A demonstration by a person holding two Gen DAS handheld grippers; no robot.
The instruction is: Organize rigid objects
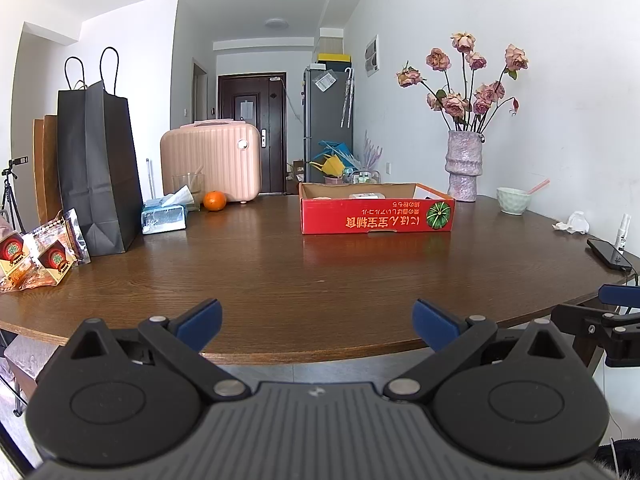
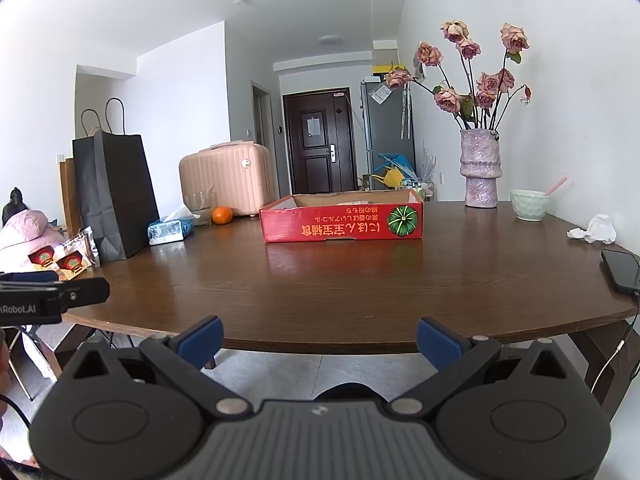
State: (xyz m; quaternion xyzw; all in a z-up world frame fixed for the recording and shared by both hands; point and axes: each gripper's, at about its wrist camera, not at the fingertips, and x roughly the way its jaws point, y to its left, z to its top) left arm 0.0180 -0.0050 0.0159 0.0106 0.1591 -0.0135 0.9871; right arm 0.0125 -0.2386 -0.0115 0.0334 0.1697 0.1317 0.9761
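Note:
A shallow red cardboard box (image 1: 376, 216) (image 2: 342, 224) sits in the middle of the dark wooden table (image 1: 260, 276) (image 2: 340, 280), with some pale items inside that I can barely see. My left gripper (image 1: 316, 320) is open over the table's near edge, nothing between its blue pads. My right gripper (image 2: 318, 338) is open too, held just off the near edge and empty. Each gripper shows at the side of the other's view. An orange (image 1: 215, 201) (image 2: 222, 215) lies at the back left.
A black paper bag (image 1: 96, 172), tissue box (image 1: 164, 218), snack packets (image 1: 40, 256) and pink case (image 1: 212, 160) line the left and back. At right stand a vase of roses (image 1: 464, 164), a bowl (image 1: 514, 200), crumpled tissue (image 1: 574, 223), a phone (image 1: 610, 254) and a small spray bottle (image 1: 623, 232).

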